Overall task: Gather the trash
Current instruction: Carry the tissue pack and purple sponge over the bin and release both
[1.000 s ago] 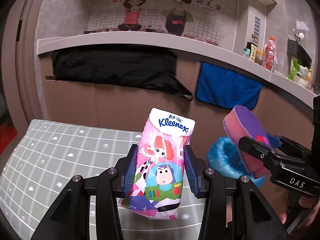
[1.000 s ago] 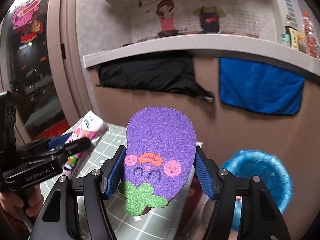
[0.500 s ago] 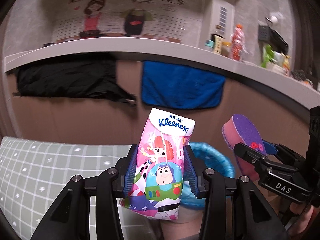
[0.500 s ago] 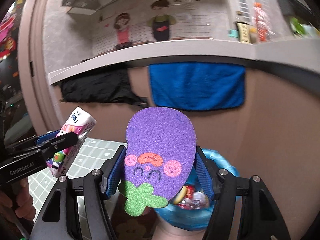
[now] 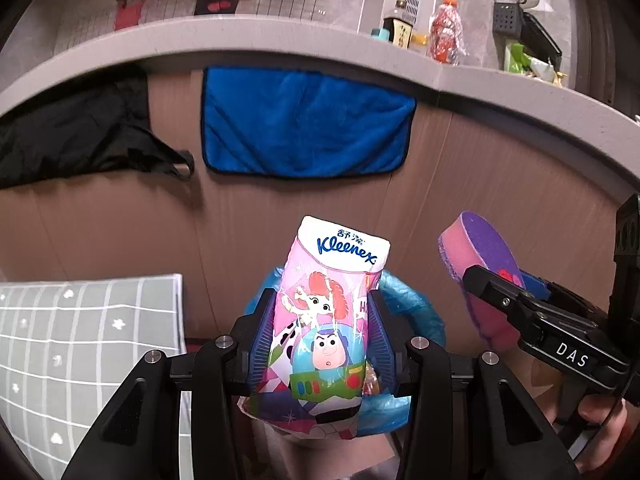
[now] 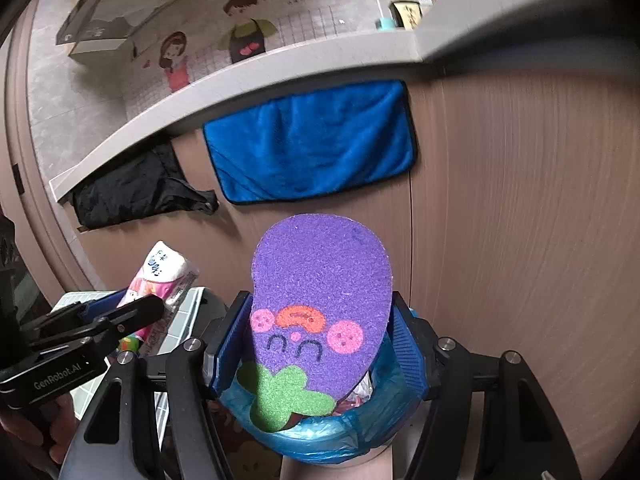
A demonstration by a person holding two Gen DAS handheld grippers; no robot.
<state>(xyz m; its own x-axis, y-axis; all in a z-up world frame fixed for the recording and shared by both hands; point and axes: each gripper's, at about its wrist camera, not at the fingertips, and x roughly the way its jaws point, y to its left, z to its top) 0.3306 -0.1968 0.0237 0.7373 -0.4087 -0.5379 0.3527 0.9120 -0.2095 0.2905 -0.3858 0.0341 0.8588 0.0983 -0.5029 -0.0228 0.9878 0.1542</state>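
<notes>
My left gripper [image 5: 320, 340] is shut on a pink Kleenex tissue pack [image 5: 328, 320] with cartoon figures, held upright over a bin lined with a blue bag [image 5: 412, 308]. My right gripper [image 6: 320, 344] is shut on a purple eggplant-shaped sponge [image 6: 320, 300] with a face and green stem, held over the same blue-lined bin [image 6: 360, 432]. Wrappers show inside the bin. The sponge [image 5: 480, 264] and right gripper show at right in the left wrist view. The tissue pack [image 6: 160, 280] shows at left in the right wrist view.
A table with a grey grid cloth [image 5: 80, 340] stands left of the bin. Behind is a brown counter front with a blue towel [image 5: 304, 124] and black cloth [image 5: 80, 132] hanging. Bottles [image 5: 444, 36] stand on the counter top.
Both grippers have swung right, away from the table, and now hold their items over the blue-lined bin. Both stay shut on their items.
</notes>
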